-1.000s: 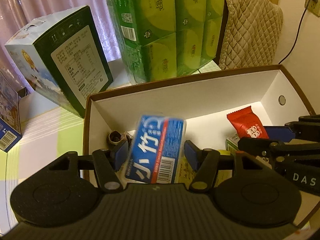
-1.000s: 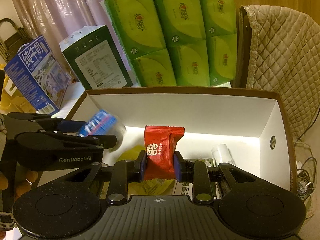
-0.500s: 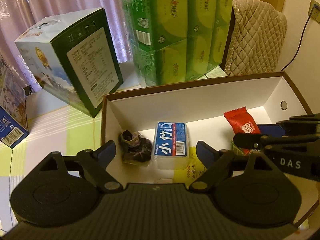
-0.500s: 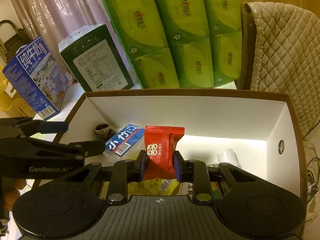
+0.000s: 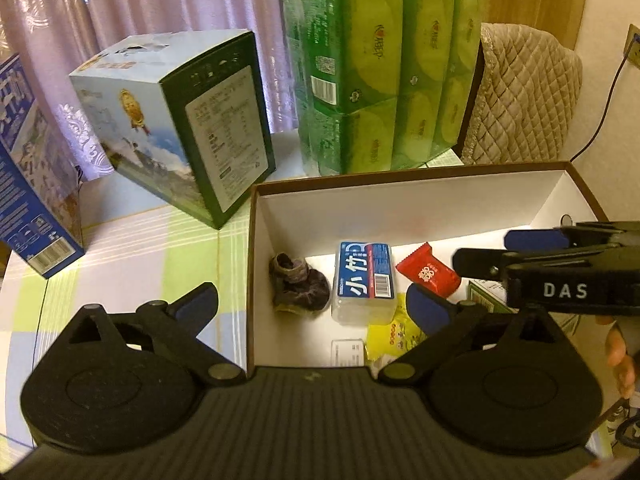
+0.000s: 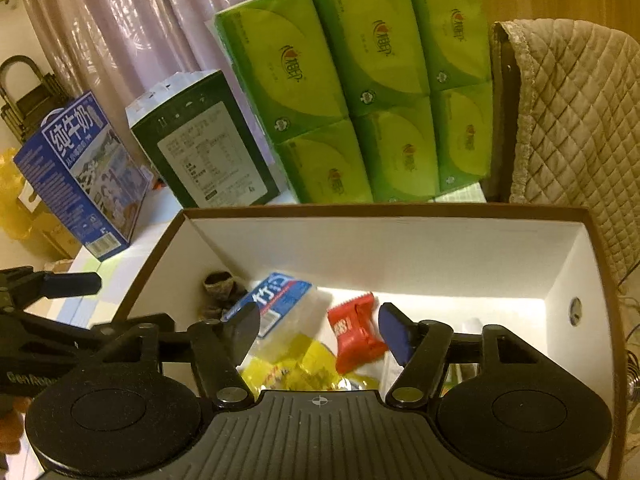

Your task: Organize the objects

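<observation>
A brown-rimmed cardboard box (image 5: 400, 178) (image 6: 380, 210), white inside, holds a blue tissue pack (image 5: 364, 280) (image 6: 280, 300), a dark bundled sock (image 5: 298, 284) (image 6: 220, 288), a red candy packet (image 5: 426, 274) (image 6: 356, 332) and a yellow packet (image 5: 390, 332) (image 6: 296, 364). My left gripper (image 5: 312, 304) (image 6: 92, 304) is open and empty, straddling the box's left wall above it. Over the box's middle my right gripper (image 6: 320, 328) (image 5: 500, 249) is open, and the red packet lies loose below its fingers.
A green tissue multipack (image 5: 380, 72) (image 6: 360, 80) stands behind the box. To its left are a green-and-white carton (image 5: 192, 128) and a blue milk carton (image 5: 28, 184) (image 6: 80, 176). A quilted chair cover (image 5: 524, 92) is at the back right. A hand (image 5: 620, 356) shows at the right edge.
The left gripper let the blue pack drop into the box, then drew back to the left. The right gripper opened and the red packet fell into the box.
</observation>
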`<state>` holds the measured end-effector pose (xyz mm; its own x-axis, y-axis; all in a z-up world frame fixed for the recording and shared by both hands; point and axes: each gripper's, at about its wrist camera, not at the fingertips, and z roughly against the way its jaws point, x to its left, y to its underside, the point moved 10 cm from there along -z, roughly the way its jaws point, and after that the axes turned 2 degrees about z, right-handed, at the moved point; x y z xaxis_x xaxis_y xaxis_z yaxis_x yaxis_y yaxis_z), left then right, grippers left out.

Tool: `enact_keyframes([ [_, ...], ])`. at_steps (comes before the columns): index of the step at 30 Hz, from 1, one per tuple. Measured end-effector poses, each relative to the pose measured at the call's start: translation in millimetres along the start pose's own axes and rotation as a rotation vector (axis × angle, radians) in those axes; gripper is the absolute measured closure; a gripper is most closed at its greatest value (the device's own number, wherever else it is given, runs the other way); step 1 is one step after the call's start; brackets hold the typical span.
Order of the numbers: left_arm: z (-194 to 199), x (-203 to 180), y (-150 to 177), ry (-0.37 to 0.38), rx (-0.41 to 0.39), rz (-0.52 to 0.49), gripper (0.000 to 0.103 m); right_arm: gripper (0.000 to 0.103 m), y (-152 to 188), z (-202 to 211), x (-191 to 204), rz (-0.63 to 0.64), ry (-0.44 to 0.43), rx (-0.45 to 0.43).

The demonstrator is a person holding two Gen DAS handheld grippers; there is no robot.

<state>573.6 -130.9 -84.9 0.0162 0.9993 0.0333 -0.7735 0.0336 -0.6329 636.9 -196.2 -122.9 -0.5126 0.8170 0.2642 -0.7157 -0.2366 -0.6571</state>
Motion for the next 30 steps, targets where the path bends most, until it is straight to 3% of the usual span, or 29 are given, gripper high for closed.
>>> enact_keyframes([
  [7,20,1,10,0.007,-0.011,0.029,0.001,0.033,12,33,-6,0.009,0.025,-0.02],
  [19,71,-8,33,0.04,-0.048,0.033,0.001,0.028,45,105,-15,-0.091,0.101,-0.063],
  [24,94,-8,50,0.06,-0.047,0.037,0.001,0.028,58,134,-4,-0.095,0.14,-0.077],
  [30,124,0,73,0.062,-0.041,0.035,0.001,0.028,76,161,22,-0.127,0.129,-0.087],
])
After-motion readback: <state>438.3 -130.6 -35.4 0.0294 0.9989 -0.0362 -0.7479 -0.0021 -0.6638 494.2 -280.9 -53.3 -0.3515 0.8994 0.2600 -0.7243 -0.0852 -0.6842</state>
